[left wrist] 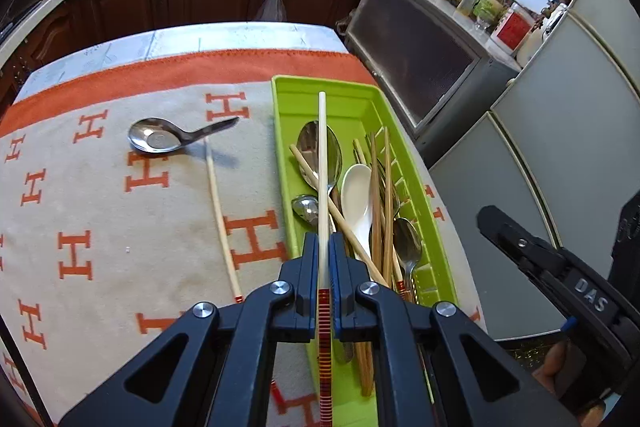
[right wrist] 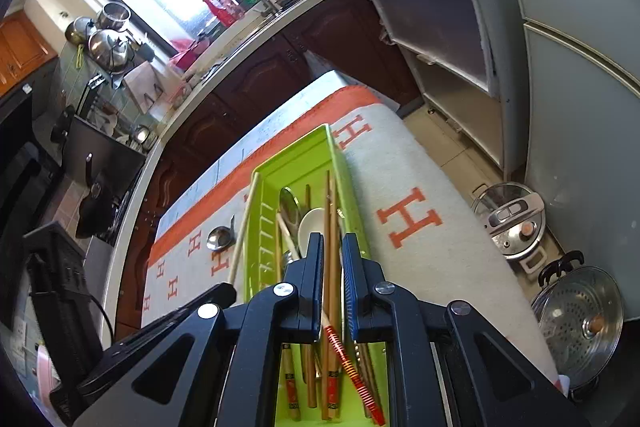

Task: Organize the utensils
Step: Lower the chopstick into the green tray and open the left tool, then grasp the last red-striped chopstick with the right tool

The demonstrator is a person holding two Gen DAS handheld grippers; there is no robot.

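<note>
My left gripper (left wrist: pixel 323 247) is shut on a cream chopstick (left wrist: pixel 322 155) with a red-striped end, holding it lengthwise above the left side of the green tray (left wrist: pixel 280 131). In the tray lie steel spoons, a white ceramic spoon (left wrist: pixel 356 195) and several wooden chopsticks (left wrist: pixel 378 207). A second cream chopstick (left wrist: pixel 218 211) and a steel spoon (left wrist: pixel 154 135) rest on the cloth left of the tray. My right gripper (right wrist: pixel 333 241) hovers over the tray's near end, shut with nothing held. Below it, in the tray (right wrist: pixel 262 211), lie wooden chopsticks (right wrist: pixel 332 267).
The table carries a grey cloth with orange letters, and its right edge runs close beside the tray. A pressure cooker (right wrist: pixel 512 223) and a steamer pot (right wrist: pixel 576 323) stand on the floor to the right. A grey cabinet (left wrist: pixel 420 67) and fridge doors (left wrist: pixel 560 147) rise beyond.
</note>
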